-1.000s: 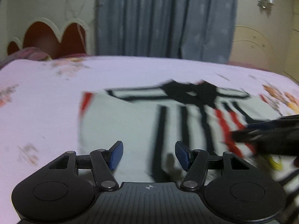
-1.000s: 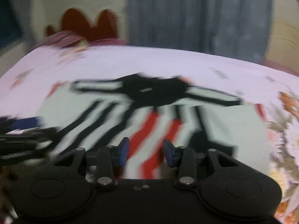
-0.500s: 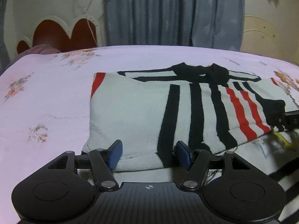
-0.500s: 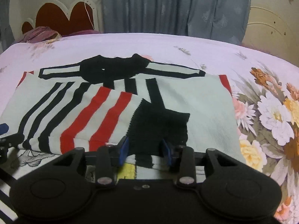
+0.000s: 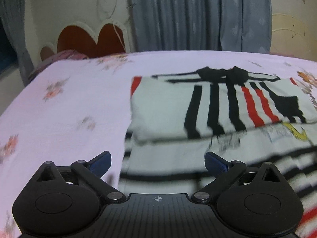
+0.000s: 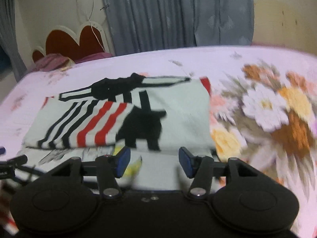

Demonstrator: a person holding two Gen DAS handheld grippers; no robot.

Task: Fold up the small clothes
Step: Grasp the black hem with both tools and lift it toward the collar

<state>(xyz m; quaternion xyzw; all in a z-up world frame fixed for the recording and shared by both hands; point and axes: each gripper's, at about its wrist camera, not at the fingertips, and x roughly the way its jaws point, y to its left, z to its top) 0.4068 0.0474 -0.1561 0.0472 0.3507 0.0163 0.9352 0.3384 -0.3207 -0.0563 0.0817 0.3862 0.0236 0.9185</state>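
Both opening and empty, left gripper (image 5: 158, 161) and right gripper (image 6: 152, 161) better backing off toward 6 o'clock, clear of the folded striped sweater (image 6: 122, 117).

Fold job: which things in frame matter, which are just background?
In play: striped garment, left gripper opening, right gripper opening, nothing between either's jaws.
Background: floral bedsheet, headboard, curtain, purple pillow.

Folded striped garment (image 6: 122, 117) beyond opening tongs (image 6: 152, 161)

No text reads clearly; both views seem too blurred.
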